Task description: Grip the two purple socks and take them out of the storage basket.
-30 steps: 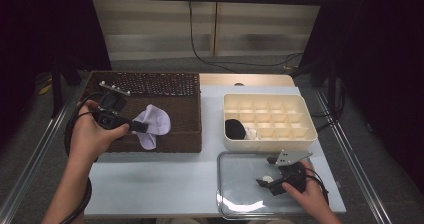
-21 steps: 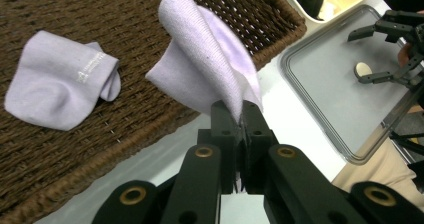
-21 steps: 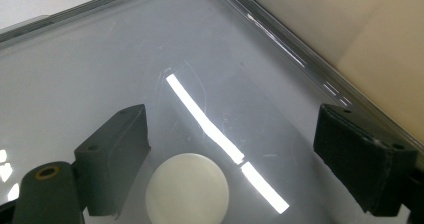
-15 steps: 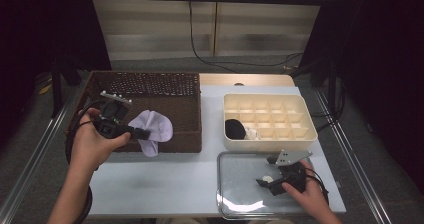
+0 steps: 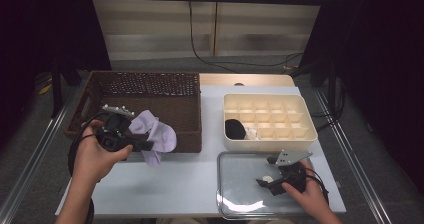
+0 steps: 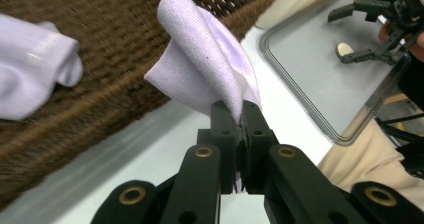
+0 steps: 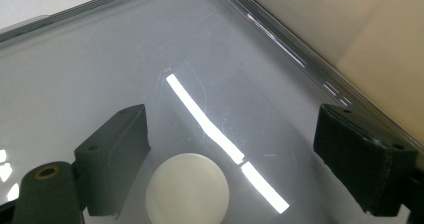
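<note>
At the wicker basket's (image 5: 150, 91) front rim, near the counter's (image 5: 175, 194) left edge, the left gripper (image 5: 145, 145) has lifted a pale lilac sock (image 5: 159, 136) clear, fingers clamped on its fabric; next it needs a place. Over the clear tray (image 5: 235, 206), the right gripper (image 5: 265, 182) stays spread around a white disc (image 7: 187, 193).

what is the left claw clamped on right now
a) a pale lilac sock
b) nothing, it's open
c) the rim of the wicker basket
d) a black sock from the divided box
a: in the left gripper view the left claw has its jaws pressed together on a fold of the pale lilac sock, held up over the front edge of the wicker basket.
</note>
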Demonstrator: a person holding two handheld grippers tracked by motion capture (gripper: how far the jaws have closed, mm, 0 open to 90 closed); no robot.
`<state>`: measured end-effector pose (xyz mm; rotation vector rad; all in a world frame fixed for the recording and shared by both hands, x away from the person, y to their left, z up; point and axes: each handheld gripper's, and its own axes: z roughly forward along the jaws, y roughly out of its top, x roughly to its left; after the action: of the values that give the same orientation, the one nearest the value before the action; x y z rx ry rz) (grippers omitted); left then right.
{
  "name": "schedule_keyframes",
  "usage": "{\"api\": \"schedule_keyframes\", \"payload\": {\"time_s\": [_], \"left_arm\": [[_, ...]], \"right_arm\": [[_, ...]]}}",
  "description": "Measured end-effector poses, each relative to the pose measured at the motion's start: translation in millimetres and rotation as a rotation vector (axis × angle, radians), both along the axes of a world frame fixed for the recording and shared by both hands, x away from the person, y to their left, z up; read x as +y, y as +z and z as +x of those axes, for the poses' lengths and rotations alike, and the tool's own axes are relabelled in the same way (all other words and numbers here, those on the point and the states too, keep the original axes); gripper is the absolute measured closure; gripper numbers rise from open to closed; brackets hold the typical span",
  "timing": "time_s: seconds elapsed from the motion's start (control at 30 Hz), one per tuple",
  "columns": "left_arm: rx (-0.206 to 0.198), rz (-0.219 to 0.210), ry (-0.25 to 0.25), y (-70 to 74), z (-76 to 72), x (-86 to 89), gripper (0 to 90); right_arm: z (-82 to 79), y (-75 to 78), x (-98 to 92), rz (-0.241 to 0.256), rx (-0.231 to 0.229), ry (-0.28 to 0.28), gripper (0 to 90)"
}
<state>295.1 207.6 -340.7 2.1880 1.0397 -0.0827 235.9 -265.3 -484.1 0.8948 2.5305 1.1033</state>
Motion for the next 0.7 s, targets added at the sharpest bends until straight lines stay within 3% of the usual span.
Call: {"api": "schedule_keyframes", "payload": {"time_s": [0.23, 0.37, 0.57, 0.7], "left_arm": [[0.032, 0.012, 0.002, -26.2, -4.0, -3.8, 86.7], [0.045, 0.040, -0.008, -39.6, -1.9, -6.4, 85.0], [-0.002, 0.084, -0.011, -43.4, -1.0, -9.9, 69.3], [-0.015, 0.078, 0.014, -42.0, 0.6, -8.2, 62.2]], "right_arm": [[-0.1, 0.1, -0.1, -0.002, -0.003, -0.001, 14.0], [-0.1, 0.0, 0.0, 0.000, -0.001, -0.001, 14.0], [-0.2, 0.1, 0.0, -0.001, -0.002, -0.003, 14.1], [-0.2, 0.1, 0.0, -0.001, -0.002, -0.003, 14.1]]}}
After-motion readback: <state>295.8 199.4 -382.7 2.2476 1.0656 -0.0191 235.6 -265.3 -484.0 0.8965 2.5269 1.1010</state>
